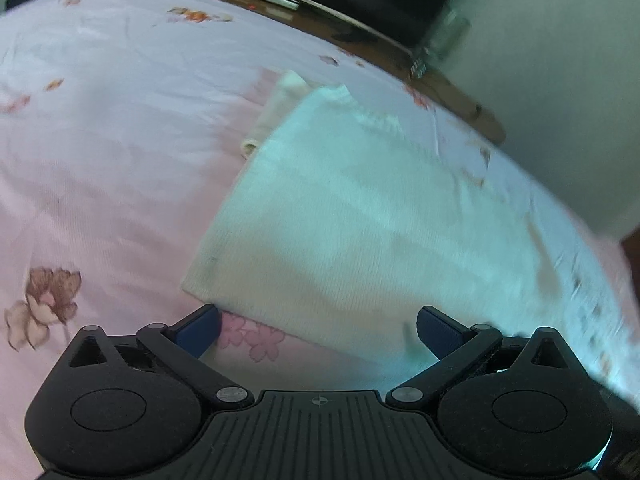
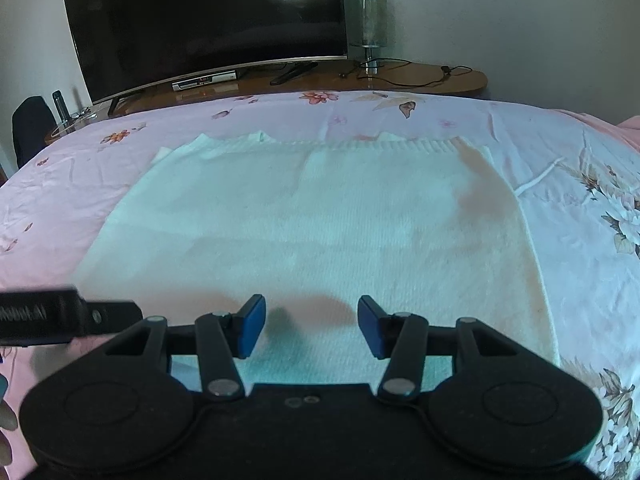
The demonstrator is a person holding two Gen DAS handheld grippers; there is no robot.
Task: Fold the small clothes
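Right hand-held gripper [image 2: 311,327] open over sweater [image 2: 312,224].

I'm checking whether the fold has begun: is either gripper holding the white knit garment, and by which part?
Nothing is held. The left gripper and right gripper both have open jaws over the near edge of the white knit garment, which lies flat on the bedspread.

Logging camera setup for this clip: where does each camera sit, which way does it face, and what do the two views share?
Left wrist: sits on the left gripper, looks down over the white knit garment's corner; own open jaws show.
Right wrist: sits on the right gripper, faces across the garment toward the television; own open jaws, part of the left gripper and fingertips show.
Shared: garment, floral pink bedsheet, television stand.
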